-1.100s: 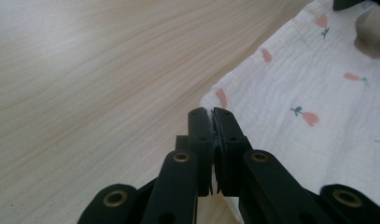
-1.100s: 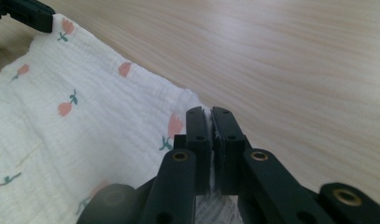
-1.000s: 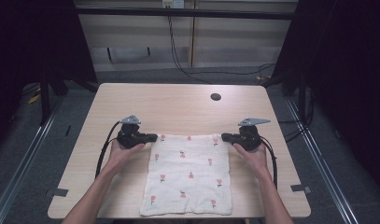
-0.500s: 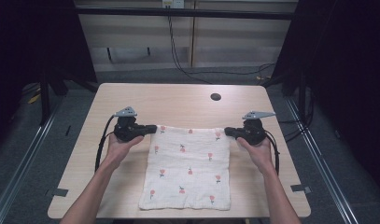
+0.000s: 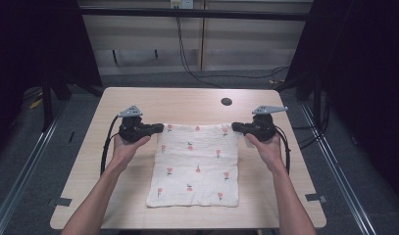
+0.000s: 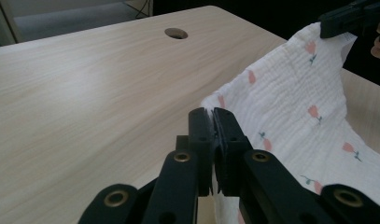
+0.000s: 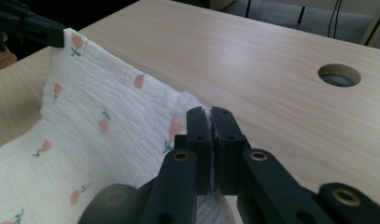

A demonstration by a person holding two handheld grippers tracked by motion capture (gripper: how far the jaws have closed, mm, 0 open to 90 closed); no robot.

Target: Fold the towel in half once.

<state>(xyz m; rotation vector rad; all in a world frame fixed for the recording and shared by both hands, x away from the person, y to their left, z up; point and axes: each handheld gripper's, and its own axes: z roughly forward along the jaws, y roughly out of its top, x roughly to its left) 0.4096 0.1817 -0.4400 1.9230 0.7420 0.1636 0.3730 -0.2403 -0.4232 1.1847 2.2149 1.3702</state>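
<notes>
While its near end lies flat on the desk (image 5: 138, 205), the flowered cloth (image 5: 197, 166) runs lengthwise away from the person, far edge lifted, each far corner pinched by left gripper (image 5: 158, 128) and right gripper (image 5: 236, 128) fingers.

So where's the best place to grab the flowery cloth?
By its two far corners, one gripper coming in from each side. The cloth is thin and floppy; the left gripper and right gripper pinch those corners, so its far edge lifts straight.
</notes>
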